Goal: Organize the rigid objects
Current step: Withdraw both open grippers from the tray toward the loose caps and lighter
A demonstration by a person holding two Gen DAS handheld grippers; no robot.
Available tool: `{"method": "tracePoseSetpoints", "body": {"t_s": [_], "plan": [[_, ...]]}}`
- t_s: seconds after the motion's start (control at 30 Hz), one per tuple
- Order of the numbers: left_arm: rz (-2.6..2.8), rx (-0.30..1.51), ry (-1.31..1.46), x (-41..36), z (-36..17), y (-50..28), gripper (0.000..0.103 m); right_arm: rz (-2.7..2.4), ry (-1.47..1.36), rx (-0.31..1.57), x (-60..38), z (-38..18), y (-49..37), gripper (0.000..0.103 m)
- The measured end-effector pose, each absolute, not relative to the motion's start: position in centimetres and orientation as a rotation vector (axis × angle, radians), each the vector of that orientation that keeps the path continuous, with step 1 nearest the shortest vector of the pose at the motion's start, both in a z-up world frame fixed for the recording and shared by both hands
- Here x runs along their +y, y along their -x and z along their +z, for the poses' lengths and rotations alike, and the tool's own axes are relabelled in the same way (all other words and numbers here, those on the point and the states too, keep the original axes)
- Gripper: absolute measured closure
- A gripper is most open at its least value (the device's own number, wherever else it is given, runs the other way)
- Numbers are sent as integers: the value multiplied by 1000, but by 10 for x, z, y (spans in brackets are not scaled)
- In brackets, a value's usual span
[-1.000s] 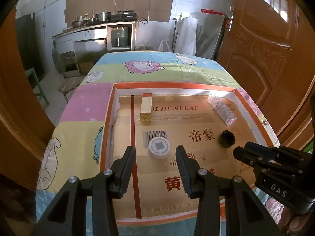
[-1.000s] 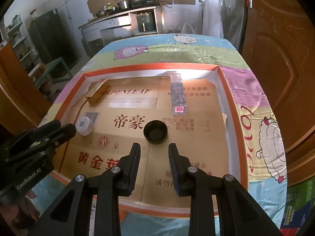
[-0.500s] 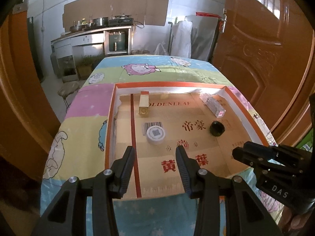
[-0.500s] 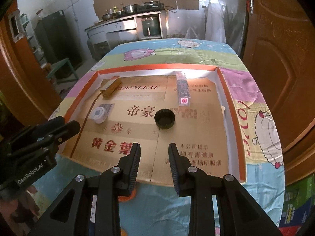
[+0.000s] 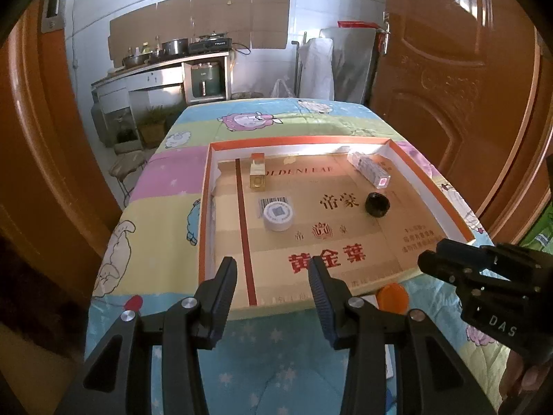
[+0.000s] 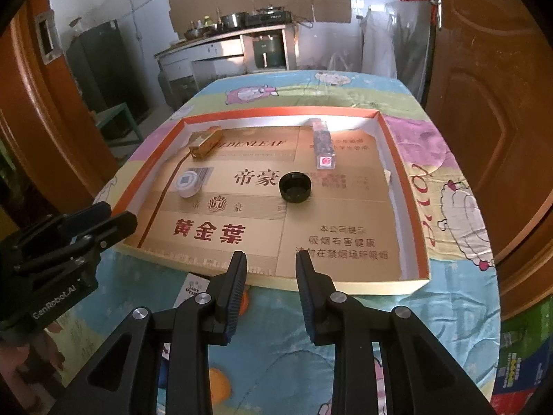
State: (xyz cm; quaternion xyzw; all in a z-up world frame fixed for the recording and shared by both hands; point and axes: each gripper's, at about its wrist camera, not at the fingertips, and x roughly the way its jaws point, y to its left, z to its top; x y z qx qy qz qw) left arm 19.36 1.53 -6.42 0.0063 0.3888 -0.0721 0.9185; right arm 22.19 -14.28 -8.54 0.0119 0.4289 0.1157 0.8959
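Observation:
A shallow orange-rimmed cardboard tray (image 5: 204,207) (image 6: 401,159) lies on the table. In it are a gold box (image 5: 257,172) (image 6: 204,142), a white round tin (image 5: 278,213) (image 6: 188,182), a black cap (image 5: 377,204) (image 6: 294,186) and a clear rectangular case (image 5: 369,171) (image 6: 323,145). My left gripper (image 5: 273,276) is open and empty, hovering over the tray's near edge. My right gripper (image 6: 271,269) is open and empty, also at the near edge. Each gripper shows in the other's view: the right one (image 5: 449,263), the left one (image 6: 103,228).
An orange round lid (image 5: 390,297) and a white card (image 6: 193,288) lie on the cartoon-print tablecloth (image 5: 162,180) just before the tray. Wooden doors stand at both sides. A kitchen counter with pots stands beyond the table's far end.
Both grippers have drawn back and up from the tray, so the objects look smaller and farther. The near tablecloth, orange lid and white card have come into view. Nothing in the tray moved.

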Motion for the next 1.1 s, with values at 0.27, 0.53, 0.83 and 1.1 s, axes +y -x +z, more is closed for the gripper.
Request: {"method": "tracePoseSetpoints", "body": {"t_s": [0.27, 0.53, 0.83, 1.1], "plan": [[-164, 772, 5, 16, -57, -174, 60, 245, -16, 857, -145, -79, -201, 73], [-179, 768, 2, 11, -57, -155, 60, 257, -29, 839, -147, -76, -180, 73], [-192, 763, 8, 14, -59, -134, 60, 272, -50, 822, -151, -72, -156, 73], [-205, 769, 11, 15, -64, -119, 60, 288, -39, 815, -148, -71, -133, 72]]}}
